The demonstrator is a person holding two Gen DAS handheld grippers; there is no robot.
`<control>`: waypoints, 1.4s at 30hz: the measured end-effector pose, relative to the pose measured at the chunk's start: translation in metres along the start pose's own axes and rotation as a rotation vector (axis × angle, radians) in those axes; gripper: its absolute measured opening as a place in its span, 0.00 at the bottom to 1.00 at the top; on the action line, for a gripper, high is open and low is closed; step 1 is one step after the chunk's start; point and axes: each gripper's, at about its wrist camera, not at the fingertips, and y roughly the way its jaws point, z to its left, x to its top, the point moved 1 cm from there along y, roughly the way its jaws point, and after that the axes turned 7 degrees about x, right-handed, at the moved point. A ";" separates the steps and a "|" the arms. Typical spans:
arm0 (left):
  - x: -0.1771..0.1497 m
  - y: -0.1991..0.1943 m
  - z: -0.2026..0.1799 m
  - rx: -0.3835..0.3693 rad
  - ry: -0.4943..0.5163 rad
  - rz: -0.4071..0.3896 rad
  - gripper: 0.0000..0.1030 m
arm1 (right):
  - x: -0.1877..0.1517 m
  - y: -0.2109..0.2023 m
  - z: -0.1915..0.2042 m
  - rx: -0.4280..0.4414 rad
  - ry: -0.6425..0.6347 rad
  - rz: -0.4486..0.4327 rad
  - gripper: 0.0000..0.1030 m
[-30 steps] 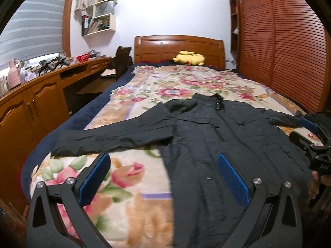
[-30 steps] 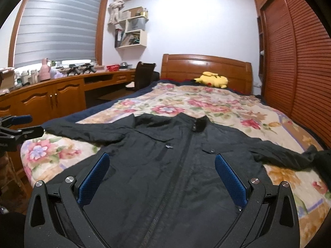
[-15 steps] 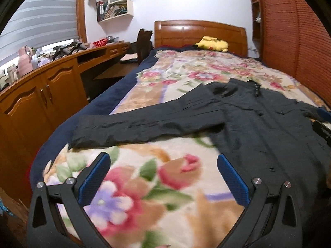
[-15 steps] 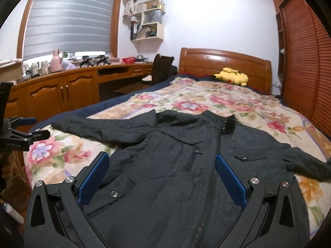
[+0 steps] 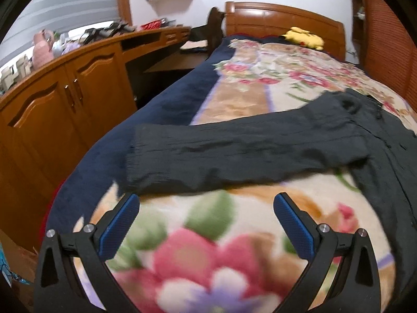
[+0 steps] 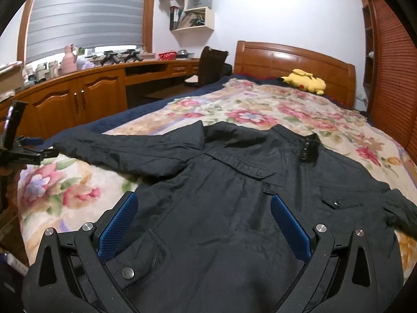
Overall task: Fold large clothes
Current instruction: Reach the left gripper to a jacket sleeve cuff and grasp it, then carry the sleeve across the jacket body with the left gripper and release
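Both claws wide open, nothing gripped: left claw (image 5: 206, 219) short of jacket (image 6: 234, 195) sleeve (image 5: 208, 156), right claw (image 6: 203, 221) over the body. Pinch sleeve at cuff (image 5: 133, 156); fold flat across the front.

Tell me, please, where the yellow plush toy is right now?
The yellow plush toy lies at the far end of the bed against the wooden headboard, right of centre in both views, well beyond the black jacket.

Both wrist views look low along the bed (image 5: 166, 109) toward its headboard (image 6: 294, 65), sharing the jacket (image 6: 234, 208).
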 end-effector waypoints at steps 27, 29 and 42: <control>0.012 0.090 0.060 0.099 -0.178 0.200 0.71 | -0.003 0.015 -0.002 0.073 0.011 0.027 1.00; 0.014 0.089 0.055 0.052 -0.169 0.211 0.43 | -0.003 0.014 -0.002 0.071 0.010 0.026 1.00; 0.068 0.006 -0.014 0.038 -0.022 0.113 0.14 | -0.006 -0.005 -0.025 0.047 -0.007 0.039 1.00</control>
